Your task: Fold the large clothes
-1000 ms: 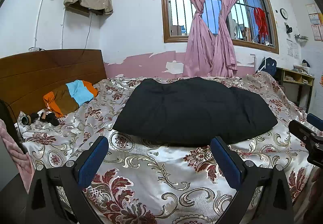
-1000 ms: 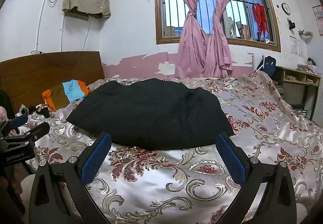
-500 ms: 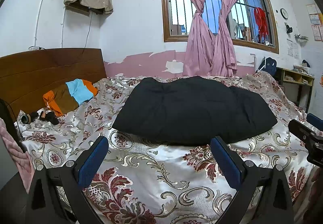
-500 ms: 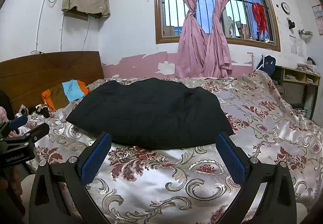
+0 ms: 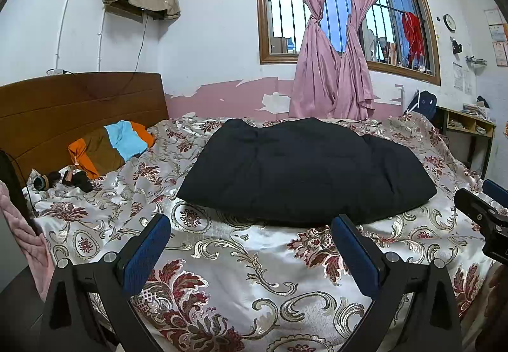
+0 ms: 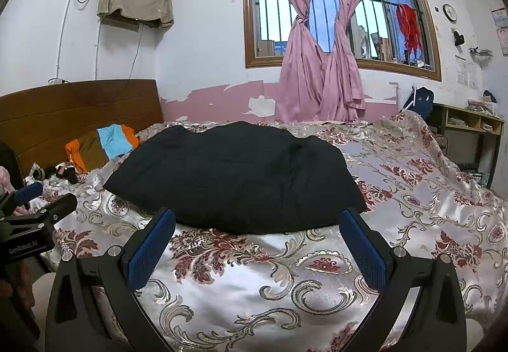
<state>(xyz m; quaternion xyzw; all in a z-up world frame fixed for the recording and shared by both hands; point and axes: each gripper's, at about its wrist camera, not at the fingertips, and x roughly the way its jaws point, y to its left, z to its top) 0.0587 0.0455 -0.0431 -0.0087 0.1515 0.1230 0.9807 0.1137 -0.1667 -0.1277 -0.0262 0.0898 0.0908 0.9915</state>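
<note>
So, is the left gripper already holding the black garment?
No, the left gripper is open and empty, short of the black garment lying on the bedspread.

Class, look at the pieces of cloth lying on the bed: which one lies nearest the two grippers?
The black garment: it lies mid-bed, just beyond the open left gripper and right gripper. The orange, brown and blue cloth lies far off by the headboard.

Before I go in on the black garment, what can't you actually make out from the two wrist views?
- Black garment: both views show only a dark mound; sleeves, collar and fold lines are lost in the dark fabric.
- Its far edge: hidden behind its own bulk.
- Right gripper in the left wrist view: cut off by the frame edge.
- Small dark items by the headboard: too small to identify.
</note>
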